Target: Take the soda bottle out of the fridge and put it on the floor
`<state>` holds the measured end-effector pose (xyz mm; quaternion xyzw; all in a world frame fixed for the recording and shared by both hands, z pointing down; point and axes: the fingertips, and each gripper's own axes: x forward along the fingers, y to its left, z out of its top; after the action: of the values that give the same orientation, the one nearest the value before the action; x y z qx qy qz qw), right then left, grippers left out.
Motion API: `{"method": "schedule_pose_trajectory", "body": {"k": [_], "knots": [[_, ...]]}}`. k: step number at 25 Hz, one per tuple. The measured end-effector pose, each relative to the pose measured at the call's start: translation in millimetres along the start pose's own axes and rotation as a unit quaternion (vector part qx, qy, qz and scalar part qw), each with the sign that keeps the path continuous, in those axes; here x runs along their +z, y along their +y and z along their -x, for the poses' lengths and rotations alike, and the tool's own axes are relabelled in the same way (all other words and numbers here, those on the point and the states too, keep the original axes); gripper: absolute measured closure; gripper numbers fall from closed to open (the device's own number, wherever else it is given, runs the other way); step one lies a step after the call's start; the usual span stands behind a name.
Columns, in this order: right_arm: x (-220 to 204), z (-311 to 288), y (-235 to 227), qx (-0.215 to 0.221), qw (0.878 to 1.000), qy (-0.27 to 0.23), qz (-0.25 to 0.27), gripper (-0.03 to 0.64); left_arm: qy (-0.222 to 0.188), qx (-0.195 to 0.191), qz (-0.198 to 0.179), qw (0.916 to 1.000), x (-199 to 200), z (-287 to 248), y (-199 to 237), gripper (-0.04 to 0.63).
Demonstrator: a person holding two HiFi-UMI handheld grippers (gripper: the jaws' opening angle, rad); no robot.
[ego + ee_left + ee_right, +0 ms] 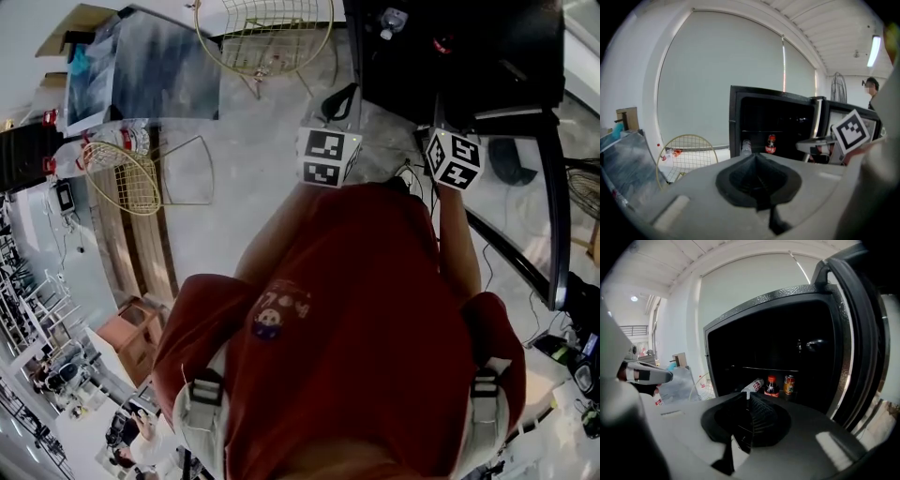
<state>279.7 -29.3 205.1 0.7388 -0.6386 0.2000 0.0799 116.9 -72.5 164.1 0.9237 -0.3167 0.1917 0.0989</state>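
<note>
black ribbed pads of the left gripper [757, 171] are pressing together on nothing, as it is hovering short of the open fridge [778, 117]. the soda bottle [770, 143] is standing upright on the fridge shelf, well beyond the tips and beside a plastic bottle [746, 148]. in the right gripper view, the right gripper [746, 411] is likewise sitting clenched and empty, pointing at that red-capped soda bottle, which is standing between the leaning plastic bottle and a can [789, 384]. the door [855, 333] is hanging wide at the right, leaving the reach clear. in the head view, both grippers are being held side by side ahead of the person's red shirt [356, 309], probably lining up an approach. whichever claw goes in will need releasing first.
</note>
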Motion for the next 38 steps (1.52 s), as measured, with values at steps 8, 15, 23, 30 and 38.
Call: {"method": "schedule_pose_trajectory", "body": {"k": [8, 15, 23, 30, 38], "knots": [[-3.4, -28.8, -20.1, 0.003, 1.0, 0.004, -0.007, 0.524, -0.005, 0.008, 0.005, 0.9999, 0.1, -7.1, -4.0, 0.595], [-5.2, -66.9, -37.7, -0.008, 1.0, 0.0, -0.001, 0.442, -0.004, 0.024, 0.012, 0.9996, -4.9, -7.1, -6.5, 0.595], [-8.5, -109.4, -63.8, -0.03, 0.999, 0.003, -0.043, 0.352, 0.005, 0.032, 0.014, 0.9994, -12.1, -8.8, -7.7, 0.595], [-12.5, -142.2, -79.4, -0.052, 0.998, 0.014, -0.03, 0.279, 0.021, 0.04, 0.018, 0.9988, -25.0, -12.2, -6.8, 0.595], [-20.9, -168.4, -90.8, -0.057, 0.997, 0.024, -0.035, 0.249, 0.033, 0.053, 0.021, 0.9978, -28.2, -5.7, -7.2, 0.595]]}}
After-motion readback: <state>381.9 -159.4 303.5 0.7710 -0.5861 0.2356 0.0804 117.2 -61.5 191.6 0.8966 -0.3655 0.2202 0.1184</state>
